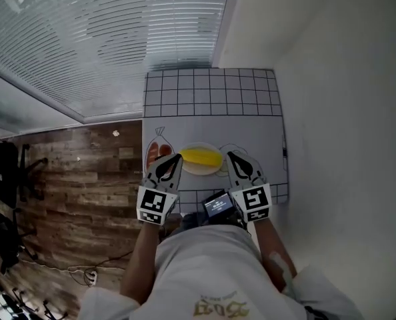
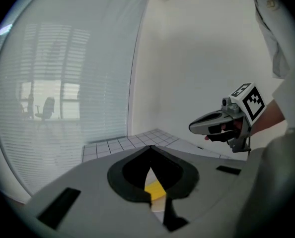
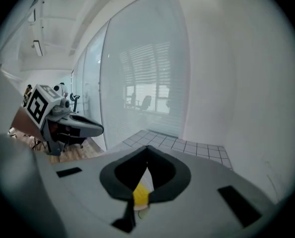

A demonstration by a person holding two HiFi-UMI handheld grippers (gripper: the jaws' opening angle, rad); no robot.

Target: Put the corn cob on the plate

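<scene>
The left hand-held gripper (image 1: 177, 157) and the right hand-held gripper (image 1: 231, 155) hang side by side in the air in front of the person's chest, above the near edge of the surface (image 1: 211, 122). Each one's own view shows its jaws brought together at the tips with nothing caught between them. Only a slim slot is left lower down, through which a bit of yellow shows from below. Both are empty.

The surface is white, with a gridded patch on its far part. Wooden floor (image 1: 85, 179) lies to its left and a pale wall to its right. Near the middle of the near part sits a pale round plate (image 1: 202, 170). Just left of it lies a clear packet (image 1: 157, 153) with something red inside. The corn cob (image 1: 201, 157) lies across the plate, long axis left to right, between and beyond the two sets of jaw tips.

As things lie, the task looks done, so the risks are about undoing it. A cob is round and the plate looks shallow, so a knock to the plate's rim could probably roll it off onto the surface. Either hand-held gripper dropping forward could also clip the cob's ends, which sit close under the tips. The packet sits near enough that dragging it might shove the plate.
</scene>
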